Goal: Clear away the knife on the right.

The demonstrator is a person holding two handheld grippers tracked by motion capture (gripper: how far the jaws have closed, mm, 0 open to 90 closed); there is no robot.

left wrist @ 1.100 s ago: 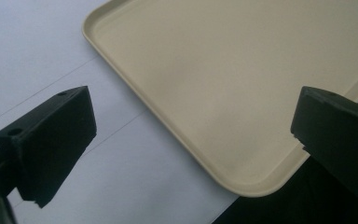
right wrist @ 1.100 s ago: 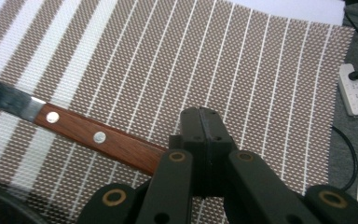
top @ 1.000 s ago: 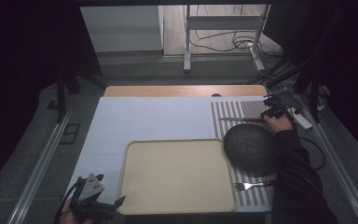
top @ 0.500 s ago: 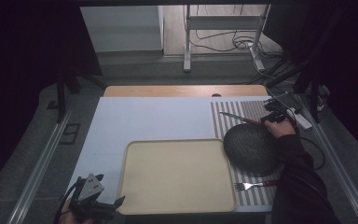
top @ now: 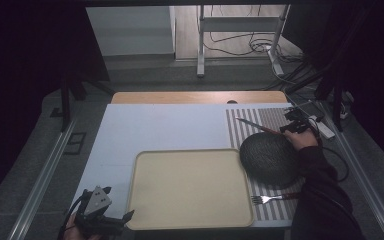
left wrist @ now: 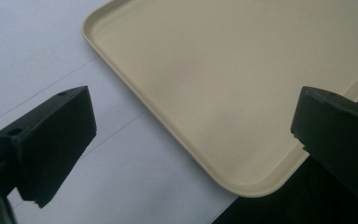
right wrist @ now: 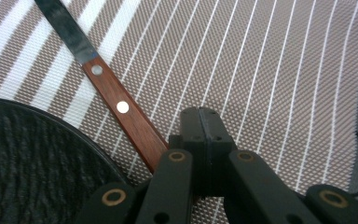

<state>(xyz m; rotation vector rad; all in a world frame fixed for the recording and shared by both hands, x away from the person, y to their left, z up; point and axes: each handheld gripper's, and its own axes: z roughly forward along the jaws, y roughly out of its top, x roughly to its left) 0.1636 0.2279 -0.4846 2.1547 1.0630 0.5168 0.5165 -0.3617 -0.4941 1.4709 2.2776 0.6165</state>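
A knife (top: 257, 126) with a brown wooden handle (right wrist: 121, 107) and a dark blade lies slanted over the striped placemat (top: 245, 125) at the far right. My right gripper (top: 286, 130) is shut on the end of that handle, its jaws pressed together (right wrist: 204, 140). A dark round plate (top: 269, 159) sits just in front of it, its rim (right wrist: 28, 154) beside the handle. My left gripper (top: 117, 220) hovers open at the near left corner of the beige tray (top: 190, 187), whose rounded corner (left wrist: 223, 79) lies between the wide-apart jaws (left wrist: 191, 126).
A fork (top: 272, 198) lies on the placemat near the front edge, right of the tray. A pale blue mat (top: 160, 127) covers the table behind the tray. A white power strip (top: 325, 129) and cables lie off the table's right edge.
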